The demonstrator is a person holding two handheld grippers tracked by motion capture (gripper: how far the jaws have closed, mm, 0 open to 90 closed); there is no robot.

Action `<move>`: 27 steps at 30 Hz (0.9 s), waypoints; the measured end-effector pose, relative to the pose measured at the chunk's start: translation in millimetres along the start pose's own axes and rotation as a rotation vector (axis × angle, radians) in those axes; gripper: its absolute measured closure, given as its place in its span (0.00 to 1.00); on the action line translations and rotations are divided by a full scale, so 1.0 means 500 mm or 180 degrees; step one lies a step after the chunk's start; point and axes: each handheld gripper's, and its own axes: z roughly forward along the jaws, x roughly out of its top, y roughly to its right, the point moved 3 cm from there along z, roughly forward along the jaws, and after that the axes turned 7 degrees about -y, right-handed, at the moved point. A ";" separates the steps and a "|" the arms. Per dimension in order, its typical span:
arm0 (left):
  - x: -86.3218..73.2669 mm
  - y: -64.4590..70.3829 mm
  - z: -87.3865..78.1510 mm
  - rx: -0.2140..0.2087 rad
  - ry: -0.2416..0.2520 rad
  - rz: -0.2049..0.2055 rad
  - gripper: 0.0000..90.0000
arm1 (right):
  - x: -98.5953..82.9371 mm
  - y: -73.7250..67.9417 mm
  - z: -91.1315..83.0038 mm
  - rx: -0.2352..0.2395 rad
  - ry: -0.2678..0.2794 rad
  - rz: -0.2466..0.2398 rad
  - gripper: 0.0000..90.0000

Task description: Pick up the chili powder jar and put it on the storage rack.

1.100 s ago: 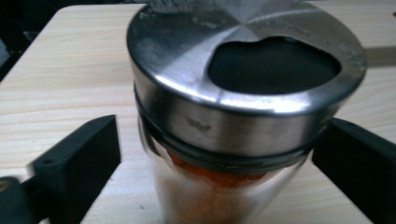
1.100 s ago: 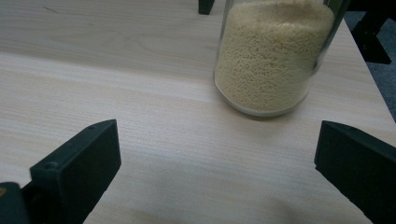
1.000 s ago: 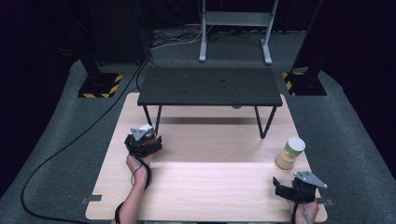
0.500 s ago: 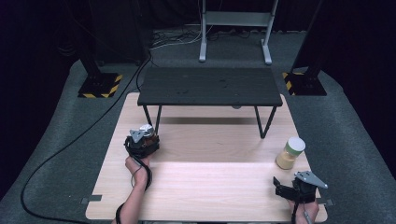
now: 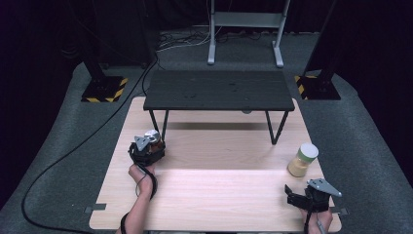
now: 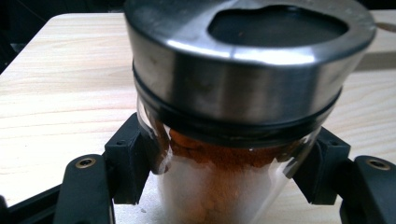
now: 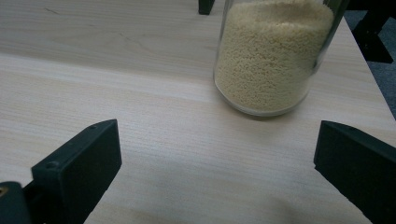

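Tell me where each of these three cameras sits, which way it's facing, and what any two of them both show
High view: above the person's side, looking forward and down on the wooden table; forearms, left gripper and right gripper show.
Left gripper view: on the left gripper, looking along its jaws, shut on the spice jar.
Right gripper view: on the right gripper, jaws open, facing the grain jar.
Shared: high view also shows both jars.

On the bench (image 5: 214,190), a small table (image 5: 219,90) stands across the far half. The spice jar (image 5: 152,139) sits at the bench's left, just before the small table's left legs, between the fingers (image 6: 128,163) of the left gripper (image 5: 146,150). The grain jar (image 5: 303,160) stands near the right edge, with the right gripper (image 5: 311,195) just before it at the near right corner.
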 end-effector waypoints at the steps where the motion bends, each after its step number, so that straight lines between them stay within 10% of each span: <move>1: 0.000 -0.001 0.000 -0.0004 -0.0004 0.0001 0.35 | 0.000 0.000 0.000 0.0001 0.0001 -0.0002 0.00; 27: 0.023 0.012 -0.036 -0.0096 0.0037 0.0229 0.35 | -0.007 0.003 -0.003 0.0017 0.0073 0.0022 0.00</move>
